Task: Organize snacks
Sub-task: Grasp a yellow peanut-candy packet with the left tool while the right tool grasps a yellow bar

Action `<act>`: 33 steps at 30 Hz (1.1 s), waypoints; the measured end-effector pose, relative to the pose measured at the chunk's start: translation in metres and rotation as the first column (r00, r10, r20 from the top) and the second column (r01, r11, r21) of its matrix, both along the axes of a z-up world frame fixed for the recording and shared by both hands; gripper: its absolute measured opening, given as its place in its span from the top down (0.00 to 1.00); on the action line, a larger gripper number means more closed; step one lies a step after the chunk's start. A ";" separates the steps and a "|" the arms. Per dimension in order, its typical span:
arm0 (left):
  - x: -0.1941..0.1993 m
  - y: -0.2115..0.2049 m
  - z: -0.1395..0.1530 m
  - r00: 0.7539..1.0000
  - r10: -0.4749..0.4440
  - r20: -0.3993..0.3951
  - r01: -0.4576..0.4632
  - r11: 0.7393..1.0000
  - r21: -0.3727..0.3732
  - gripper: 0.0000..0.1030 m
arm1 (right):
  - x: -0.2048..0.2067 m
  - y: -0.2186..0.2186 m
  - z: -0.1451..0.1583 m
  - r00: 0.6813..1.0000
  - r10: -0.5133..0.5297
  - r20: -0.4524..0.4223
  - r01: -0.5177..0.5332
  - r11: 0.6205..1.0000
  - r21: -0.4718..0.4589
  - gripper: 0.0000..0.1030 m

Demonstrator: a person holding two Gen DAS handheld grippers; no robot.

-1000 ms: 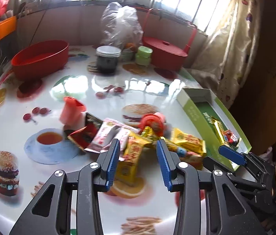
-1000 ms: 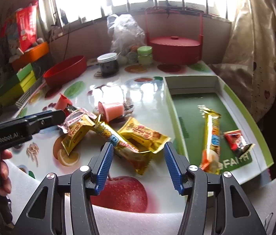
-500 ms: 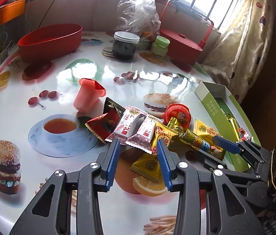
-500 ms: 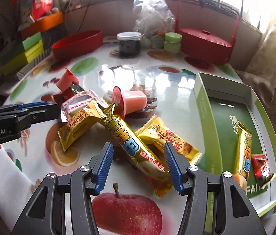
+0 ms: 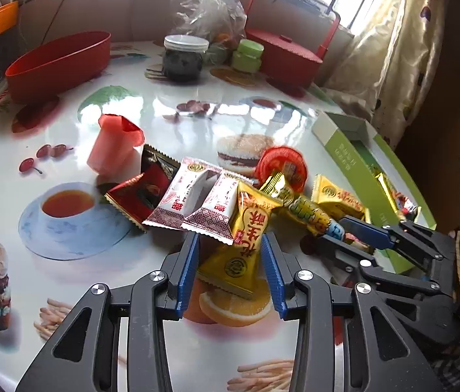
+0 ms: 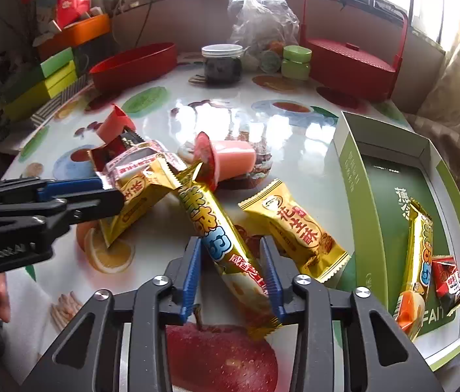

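The snack pile sits mid-worktop, left of the green tray; bare worktop lies between the pile and the red bowl. The left gripper reaches in low, fingers apart around a yellow pack at the pile's near edge. The right gripper, just left of the tray, straddles the long gold bar, fingers apart. Two snacks lie in the tray.

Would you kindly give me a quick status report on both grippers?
Left gripper open around yellow packet. Right gripper open around long gold bar. Green box holds two snacks. Second yellow packet beside right jaws.
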State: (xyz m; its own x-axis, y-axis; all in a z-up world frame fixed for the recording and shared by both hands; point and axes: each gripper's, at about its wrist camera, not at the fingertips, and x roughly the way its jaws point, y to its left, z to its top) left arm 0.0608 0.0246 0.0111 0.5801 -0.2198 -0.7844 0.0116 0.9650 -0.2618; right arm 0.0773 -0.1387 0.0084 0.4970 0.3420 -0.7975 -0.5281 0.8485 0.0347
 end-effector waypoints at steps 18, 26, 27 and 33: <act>0.012 -0.028 -0.005 0.998 -0.064 0.002 0.064 0.995 0.081 0.61 | -0.011 -0.017 0.002 0.998 -0.046 -0.043 0.048 0.998 0.044 0.77; 0.014 -0.036 -0.006 0.998 -0.065 0.019 0.062 0.989 0.133 0.61 | -0.004 -0.007 -0.003 0.998 -0.050 -0.030 0.050 0.999 -0.011 0.69; 0.014 -0.036 -0.006 0.998 -0.064 0.019 0.061 0.989 0.134 0.61 | -0.003 -0.008 -0.003 0.998 -0.052 -0.030 0.052 0.999 -0.006 0.69; 0.012 -0.034 -0.006 0.999 -0.038 0.019 0.035 0.991 0.132 0.67 | -0.002 -0.012 -0.003 0.997 -0.057 -0.042 0.059 0.998 0.027 0.76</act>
State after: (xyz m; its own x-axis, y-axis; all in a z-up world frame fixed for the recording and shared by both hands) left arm 0.0730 -0.0095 0.0050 0.5910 -0.1366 -0.7951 0.0514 0.9899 -0.1319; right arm 0.0752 -0.1505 0.0057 0.4836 0.3359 -0.8083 -0.4757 0.8760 0.0795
